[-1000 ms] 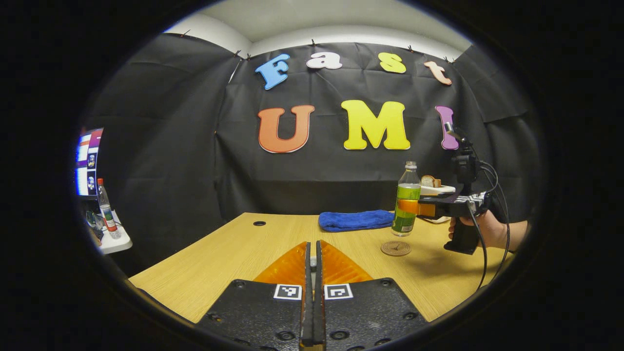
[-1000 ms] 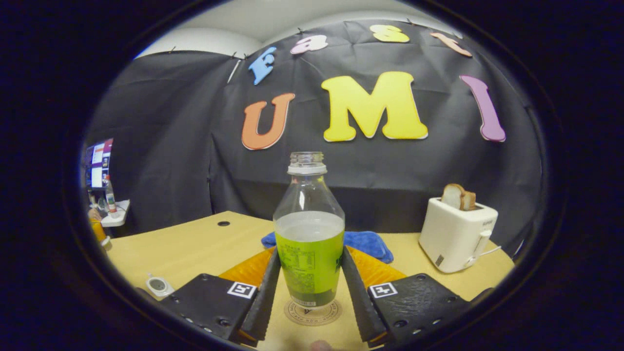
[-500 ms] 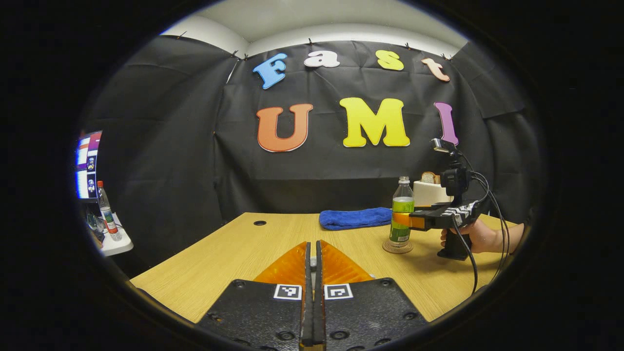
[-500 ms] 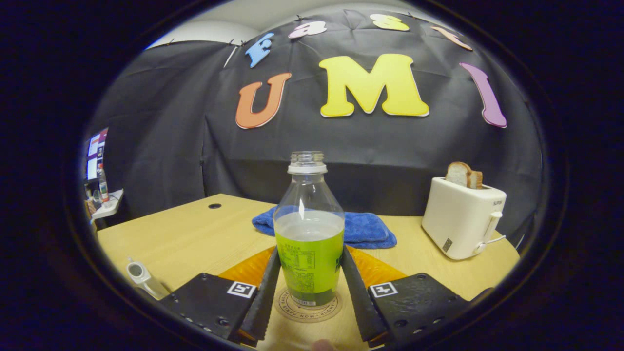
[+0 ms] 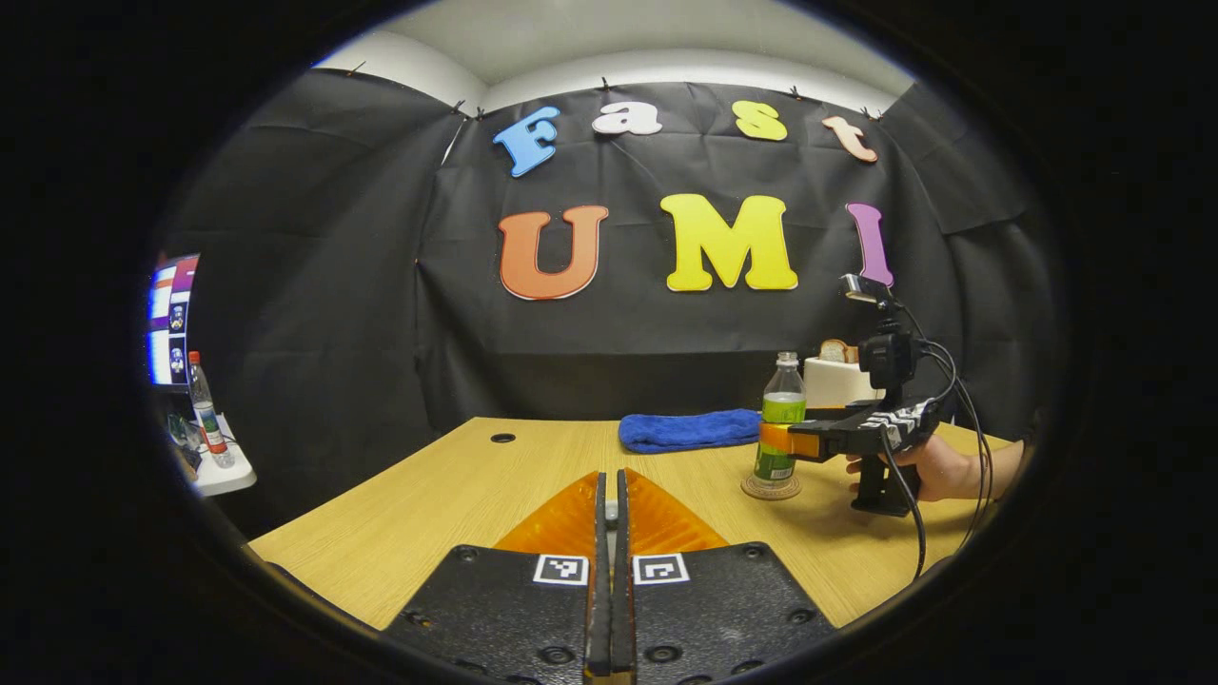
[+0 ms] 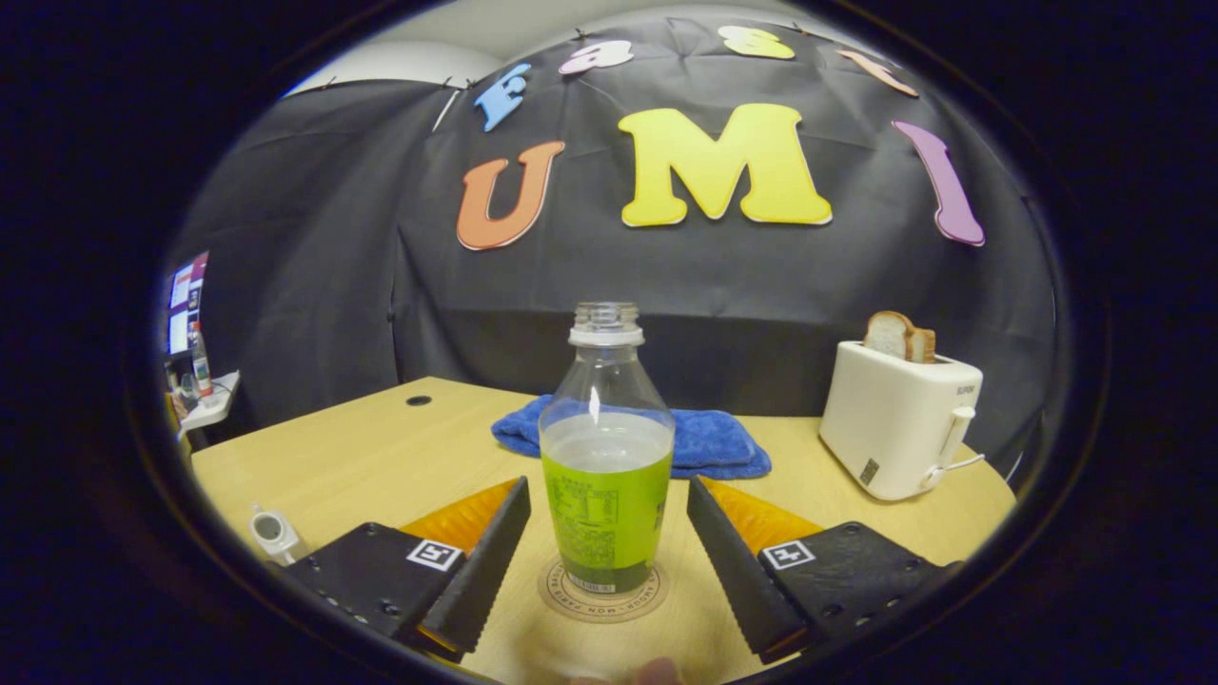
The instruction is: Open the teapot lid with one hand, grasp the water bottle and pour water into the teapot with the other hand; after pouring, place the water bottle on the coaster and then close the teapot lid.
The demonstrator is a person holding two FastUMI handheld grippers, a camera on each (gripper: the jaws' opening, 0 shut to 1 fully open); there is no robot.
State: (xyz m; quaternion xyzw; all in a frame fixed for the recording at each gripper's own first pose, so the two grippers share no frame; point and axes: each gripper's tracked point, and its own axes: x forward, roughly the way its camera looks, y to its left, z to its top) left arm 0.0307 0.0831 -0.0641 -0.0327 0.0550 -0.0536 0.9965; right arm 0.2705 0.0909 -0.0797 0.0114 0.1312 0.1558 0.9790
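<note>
Blue towel (image 6: 699, 445) is lying folded at the back of the wooden table (image 6: 381, 457). White toaster (image 6: 894, 419) is sitting to its right w/ 2 bread slices (image 6: 899, 335) sticking up. Small white device (image 6: 269, 529) is resting near the table's left edge.

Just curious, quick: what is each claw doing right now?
Left gripper: shut, empty.
Right gripper: open around the water bottle on the coaster, not gripping.

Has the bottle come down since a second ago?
Yes. In the left gripper view the bottle hung above the coaster; now it stands on it. The right gripper has opened, jaws clear of both sides.
</note>
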